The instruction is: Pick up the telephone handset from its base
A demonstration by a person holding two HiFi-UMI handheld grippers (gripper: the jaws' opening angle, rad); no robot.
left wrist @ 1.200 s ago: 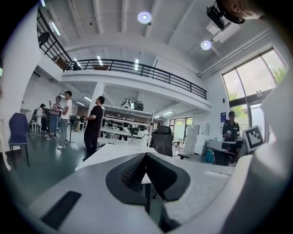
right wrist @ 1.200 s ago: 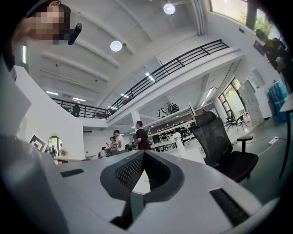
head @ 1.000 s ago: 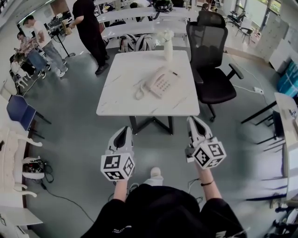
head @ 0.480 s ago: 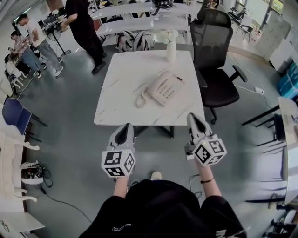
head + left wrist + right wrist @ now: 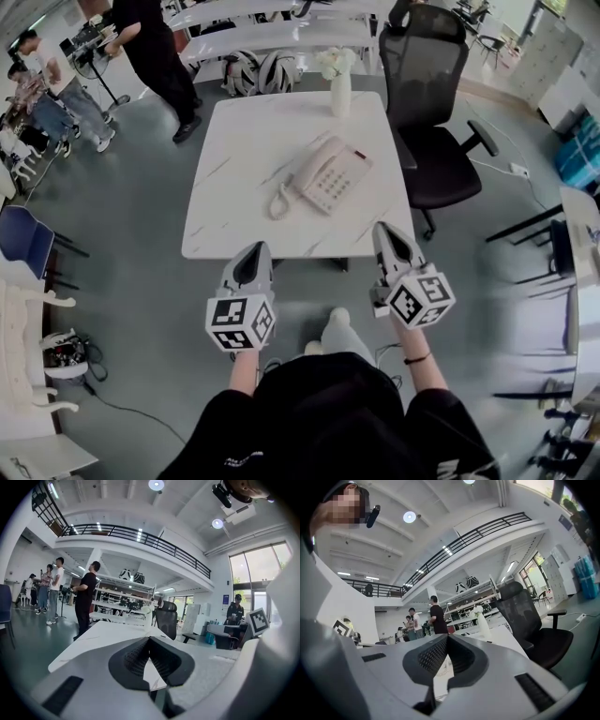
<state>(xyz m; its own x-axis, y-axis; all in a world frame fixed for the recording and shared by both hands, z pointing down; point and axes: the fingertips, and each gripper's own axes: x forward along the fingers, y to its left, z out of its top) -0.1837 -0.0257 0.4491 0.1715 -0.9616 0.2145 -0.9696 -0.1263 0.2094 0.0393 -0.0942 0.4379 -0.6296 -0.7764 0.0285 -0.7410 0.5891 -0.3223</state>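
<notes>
A beige telephone (image 5: pixel 330 176) lies on the white marble table (image 5: pixel 234 225), a little right of its middle. Its handset (image 5: pixel 306 167) rests on the left side of the base, and a coiled cord (image 5: pixel 278 200) trails off toward me. My left gripper (image 5: pixel 255 253) and right gripper (image 5: pixel 386 232) hover side by side over the table's near edge, short of the phone. Both are shut with nothing in them. The left gripper (image 5: pixel 149 639) and the right gripper (image 5: pixel 447 636) each show jaw tips that meet, and their own jaws hide the phone in those views.
A white vase with flowers (image 5: pixel 339 86) stands at the table's far edge. A black office chair (image 5: pixel 433 112) sits at the right side of the table. A person in black (image 5: pixel 150 47) stands beyond the far left corner. A blue chair (image 5: pixel 23 239) is at the left.
Both grippers have moved forward to the table's near edge, side by side and still shut. The table and telephone now sit closer and lower in the head view.
</notes>
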